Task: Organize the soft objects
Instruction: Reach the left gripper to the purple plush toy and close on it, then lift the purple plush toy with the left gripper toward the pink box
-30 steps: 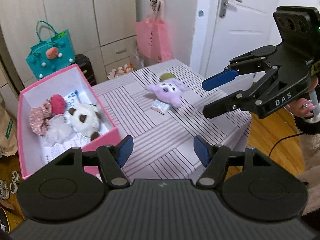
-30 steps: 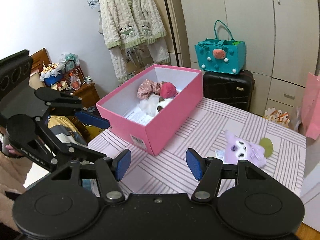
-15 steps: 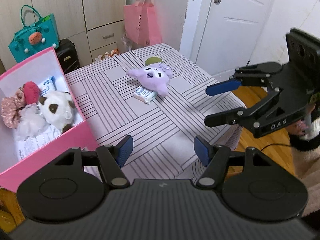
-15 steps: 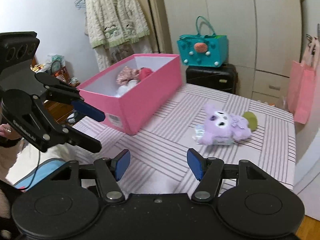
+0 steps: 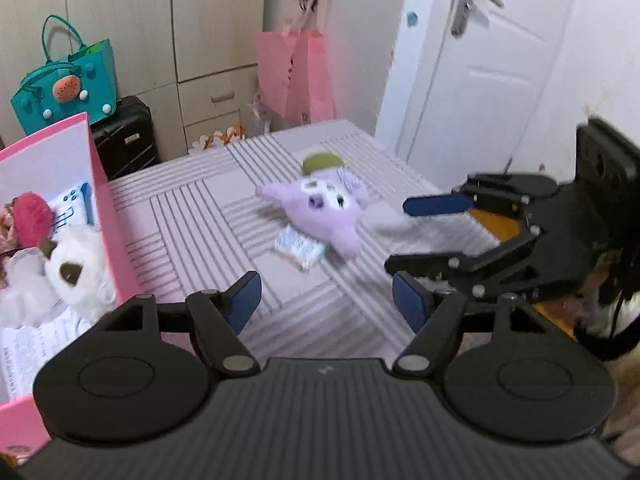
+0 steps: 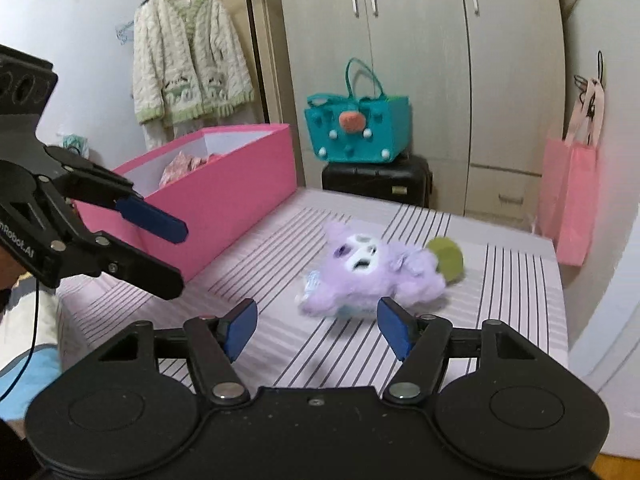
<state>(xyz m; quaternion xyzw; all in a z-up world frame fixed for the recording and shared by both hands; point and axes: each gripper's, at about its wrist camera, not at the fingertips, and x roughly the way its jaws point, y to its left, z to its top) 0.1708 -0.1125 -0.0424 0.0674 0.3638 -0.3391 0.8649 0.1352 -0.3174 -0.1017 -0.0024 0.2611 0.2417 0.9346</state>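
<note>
Lying on the striped table (image 6: pixel 516 280), the purple plush toy (image 6: pixel 372 276) sits just ahead of the right gripper (image 6: pixel 318 330), slightly toward its right finger, with a green ball-like piece (image 6: pixel 446 258) at its far end and a small wrapped packet (image 5: pixel 298 248) tucked under it. The right gripper's jaws are spread wide and hold nothing. The left gripper (image 5: pixel 326 304) is likewise wide apart and empty, with the toy ahead of it, between the lines of its two fingers but well short of contact. To the left gripper's left stands the pink box (image 5: pixel 116 236), holding a white-and-brown plush (image 5: pixel 78 264) and a red fuzzy item (image 5: pixel 34 218).
</note>
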